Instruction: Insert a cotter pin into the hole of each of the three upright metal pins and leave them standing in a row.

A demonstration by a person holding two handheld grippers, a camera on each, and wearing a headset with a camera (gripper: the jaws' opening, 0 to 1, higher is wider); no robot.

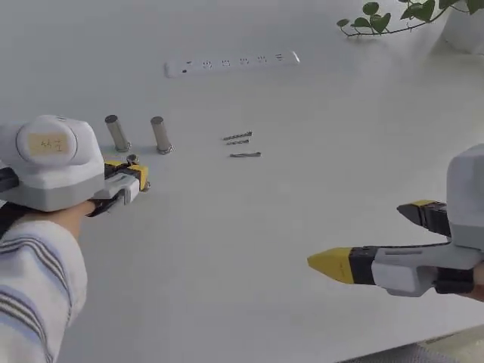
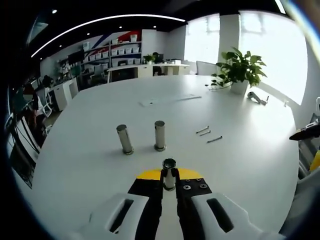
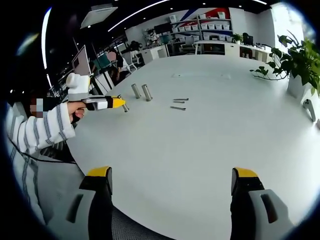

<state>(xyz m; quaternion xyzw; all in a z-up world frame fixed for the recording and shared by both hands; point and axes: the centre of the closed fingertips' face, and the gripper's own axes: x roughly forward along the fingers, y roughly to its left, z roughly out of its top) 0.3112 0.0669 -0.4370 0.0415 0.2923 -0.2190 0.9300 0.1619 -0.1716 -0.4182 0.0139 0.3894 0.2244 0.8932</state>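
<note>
Clamped between the left gripper's [image 2: 170, 177] closed yellow-tipped jaws: a short grey steel cylinder pin [image 2: 169, 169], upright, with its head poking above the tips. Just ahead of those jaws stand two matching steel pins [image 2: 124, 139], well apart from the tips and close to each other. Ahead and to the right of the same jaws lie three thin silvery cotter pins [image 2: 205, 133], flat on the white table [image 2: 240, 165] in a loose cluster.

Right gripper [image 3: 172, 175] jaws spread wide, holding nothing. Cotter pins far ahead of them, slightly left of centre.

Steel pin probably dense for its size, rigid and slick-sided. Best pinched across the shank below the hole, kept vertical and set down without a knock, since a narrow base looks likely to tip.

Cotter pins probably very light, springy and easy to bend or flick away. Best taken by the looped end, legs pointing out of the jaws.

Plenty of bare surface between both pairs of jaws. Long white power strip [image 1: 231, 63] and green potted plant [image 1: 393, 15] far beyond. Near table edge just under the right jaws.
</note>
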